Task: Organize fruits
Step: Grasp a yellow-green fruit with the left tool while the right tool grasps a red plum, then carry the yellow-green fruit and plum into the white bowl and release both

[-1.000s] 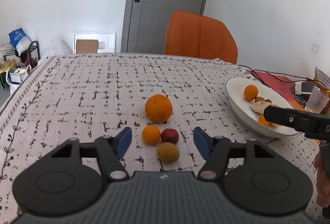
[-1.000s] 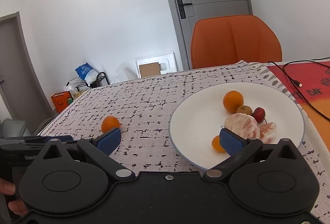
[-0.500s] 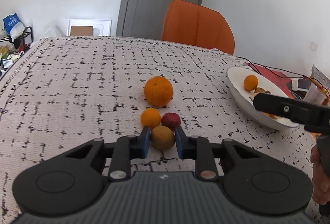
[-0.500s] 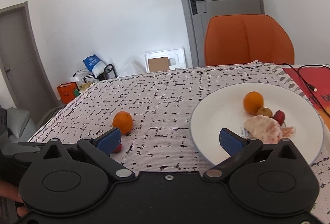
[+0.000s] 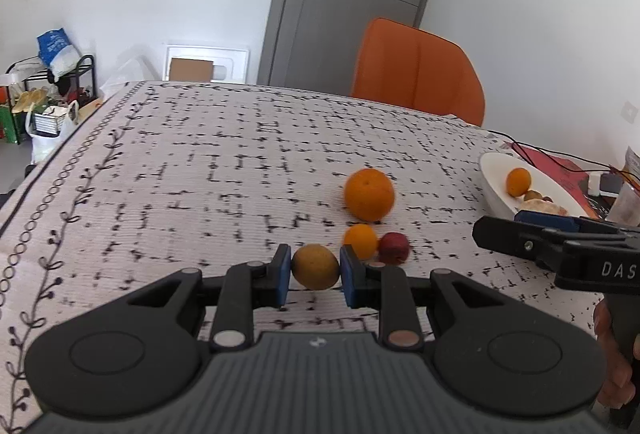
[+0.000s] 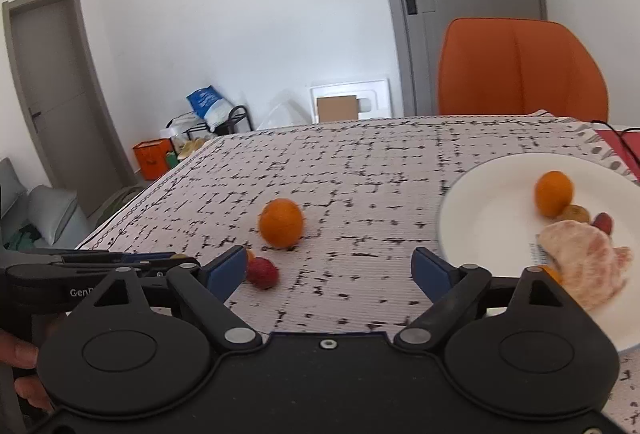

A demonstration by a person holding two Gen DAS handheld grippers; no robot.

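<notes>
My left gripper point(image 5: 315, 276) is shut on a small yellow-brown fruit point(image 5: 315, 266) and holds it just above the patterned tablecloth. Beyond it lie a large orange point(image 5: 369, 194), a small orange point(image 5: 361, 240) and a red fruit point(image 5: 394, 248). The white plate point(image 5: 496, 178) at the right holds an orange point(image 5: 518, 181), small fruits and peeled citrus. My right gripper point(image 6: 330, 270) is open and empty over the cloth, between the large orange point(image 6: 281, 223), the red fruit point(image 6: 262, 272) and the plate point(image 6: 476, 218). The plate's peeled citrus point(image 6: 580, 262) lies by the right finger.
An orange chair point(image 5: 416, 68) stands behind the table's far edge. Cables, a red mat point(image 5: 560, 170) and a clear cup point(image 5: 624, 202) sit beyond the plate at the far right. The table's left edge point(image 5: 48, 162) drops to floor clutter.
My left gripper closed on the yellow-brown fruit and has lifted it slightly left, away from the small orange and red fruit. My right gripper has swung left from the plate toward the loose fruits.
</notes>
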